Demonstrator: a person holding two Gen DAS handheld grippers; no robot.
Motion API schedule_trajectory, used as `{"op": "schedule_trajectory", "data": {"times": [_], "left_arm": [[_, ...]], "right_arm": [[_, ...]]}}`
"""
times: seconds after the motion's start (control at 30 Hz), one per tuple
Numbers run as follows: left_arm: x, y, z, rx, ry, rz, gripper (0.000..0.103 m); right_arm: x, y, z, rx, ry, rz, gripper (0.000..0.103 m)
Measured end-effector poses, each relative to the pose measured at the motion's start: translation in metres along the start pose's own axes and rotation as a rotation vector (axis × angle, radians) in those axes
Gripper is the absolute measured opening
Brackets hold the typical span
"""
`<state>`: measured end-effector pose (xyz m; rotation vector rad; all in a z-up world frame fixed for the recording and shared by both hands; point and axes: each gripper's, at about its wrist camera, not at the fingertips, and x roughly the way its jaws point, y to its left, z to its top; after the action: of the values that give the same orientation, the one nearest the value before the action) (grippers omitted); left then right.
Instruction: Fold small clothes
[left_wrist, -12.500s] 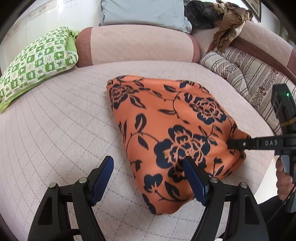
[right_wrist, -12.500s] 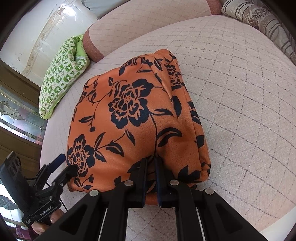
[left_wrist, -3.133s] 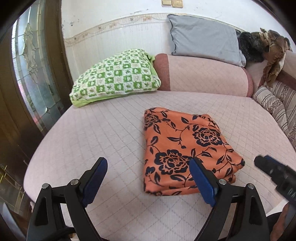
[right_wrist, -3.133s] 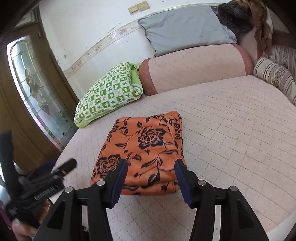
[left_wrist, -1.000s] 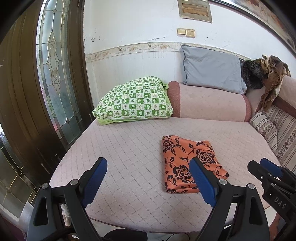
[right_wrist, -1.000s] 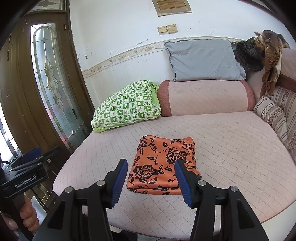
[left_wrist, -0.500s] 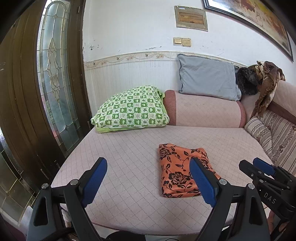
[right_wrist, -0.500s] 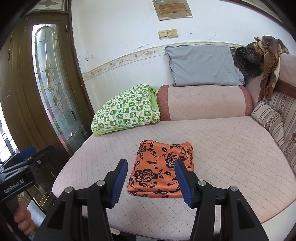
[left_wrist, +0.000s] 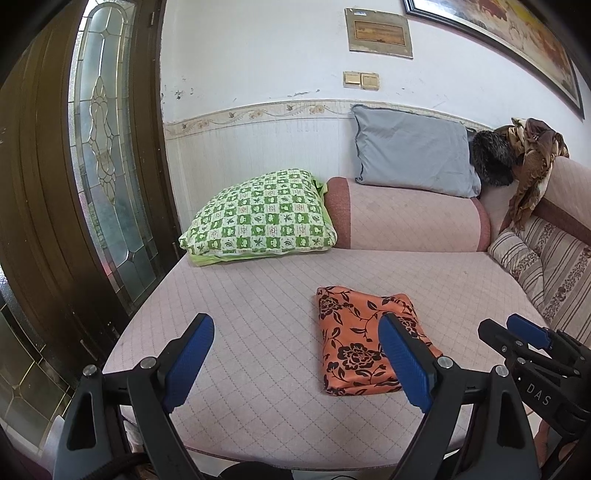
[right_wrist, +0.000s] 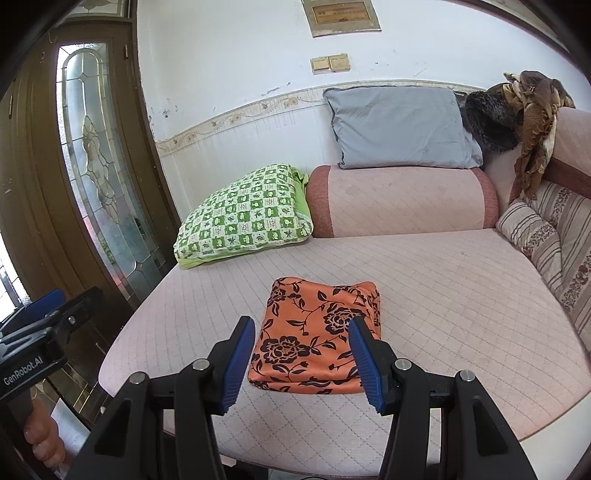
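Observation:
An orange cloth with dark blue flowers (left_wrist: 354, 343) (right_wrist: 317, 336) lies folded into a neat rectangle on the pink quilted seat (left_wrist: 258, 306) (right_wrist: 461, 295), near its front edge. My left gripper (left_wrist: 295, 360) hovers well back from the seat, open wide, nothing between its blue pads. My right gripper (right_wrist: 303, 362) also hangs back from the cloth, open about halfway and empty. In the left wrist view the right gripper (left_wrist: 521, 339) shows at the right edge. In the right wrist view the left gripper (right_wrist: 48, 314) shows at the left edge, a hand (right_wrist: 40, 435) on its handle.
A green checked pillow (left_wrist: 258, 218) (right_wrist: 243, 218) lies at the back left of the seat. A pink bolster (left_wrist: 406, 221) with a grey cushion (left_wrist: 410, 151) backs it. Striped cushions (left_wrist: 546, 269) line the right side. A dark wooden door with leaded glass (left_wrist: 107, 155) stands left.
Over the earlier frames the right gripper let go of the cloth and both grippers drew back and up from it; in the last second the views pulled back slightly more.

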<state>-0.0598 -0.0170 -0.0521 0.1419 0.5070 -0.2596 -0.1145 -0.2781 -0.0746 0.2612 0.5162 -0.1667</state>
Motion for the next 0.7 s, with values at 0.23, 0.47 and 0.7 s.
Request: {"op": "schedule_trajectory", "data": {"times": [0.23,0.47,0.7], "left_arm": [[0.004,-0.002,0.001,0.007,0.003,-0.009,0.091],[0.009,-0.008,0.001,0.032,0.014,-0.017,0.091],[0.012,-0.008,0.003,0.032,0.017,-0.017,0.091]], "right_arm": [[0.002,-0.001,0.002,0.005,0.002,-0.008,0.057],[0.006,-0.006,-0.001,0.016,0.012,-0.021,0.057],[0.012,-0.006,0.002,0.016,0.017,-0.017,0.057]]}}
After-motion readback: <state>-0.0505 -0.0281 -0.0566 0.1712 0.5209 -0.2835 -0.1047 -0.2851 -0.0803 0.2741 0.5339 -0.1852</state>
